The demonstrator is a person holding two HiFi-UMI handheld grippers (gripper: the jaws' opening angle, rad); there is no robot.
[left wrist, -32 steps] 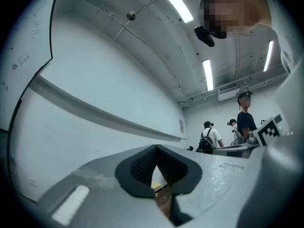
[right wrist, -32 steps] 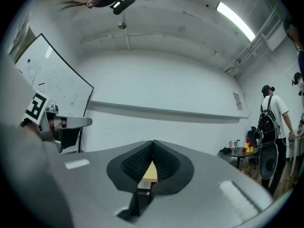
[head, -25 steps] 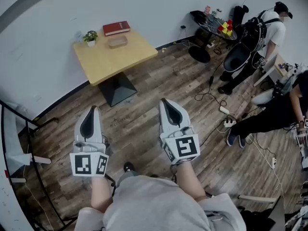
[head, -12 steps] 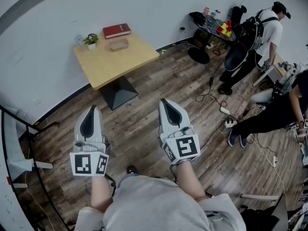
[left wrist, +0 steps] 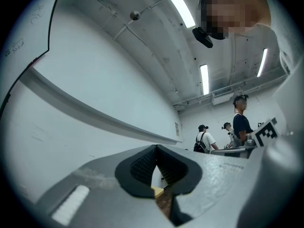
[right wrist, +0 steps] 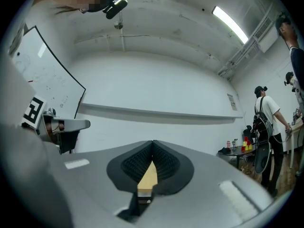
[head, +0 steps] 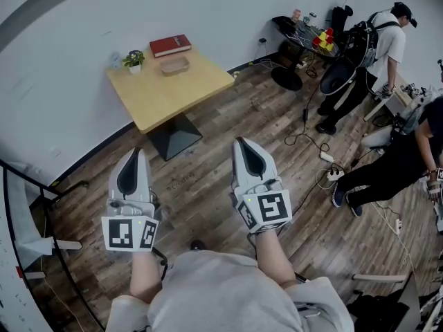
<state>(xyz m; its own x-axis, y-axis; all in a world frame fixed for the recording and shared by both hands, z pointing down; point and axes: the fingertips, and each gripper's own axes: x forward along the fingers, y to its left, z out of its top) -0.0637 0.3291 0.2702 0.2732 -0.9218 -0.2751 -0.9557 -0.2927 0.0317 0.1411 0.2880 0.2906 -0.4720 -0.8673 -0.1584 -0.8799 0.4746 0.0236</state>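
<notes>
Both grippers shut and empty, short of the worktop.
The left gripper (head: 135, 164) and right gripper (head: 248, 159) hung over the wood floor (head: 208, 151), jaws pressed together on nothing, well apart from the worktop (head: 159, 92) at upper left. A clean approach called for level grippers, jaws parted before nearing the red book (head: 171, 45), tray (head: 174, 65) and small plant (head: 133, 60).

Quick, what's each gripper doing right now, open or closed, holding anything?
Left gripper: closed, jaw tips together, holding nothing.
Right gripper: closed, jaw tips together, holding nothing.
</notes>
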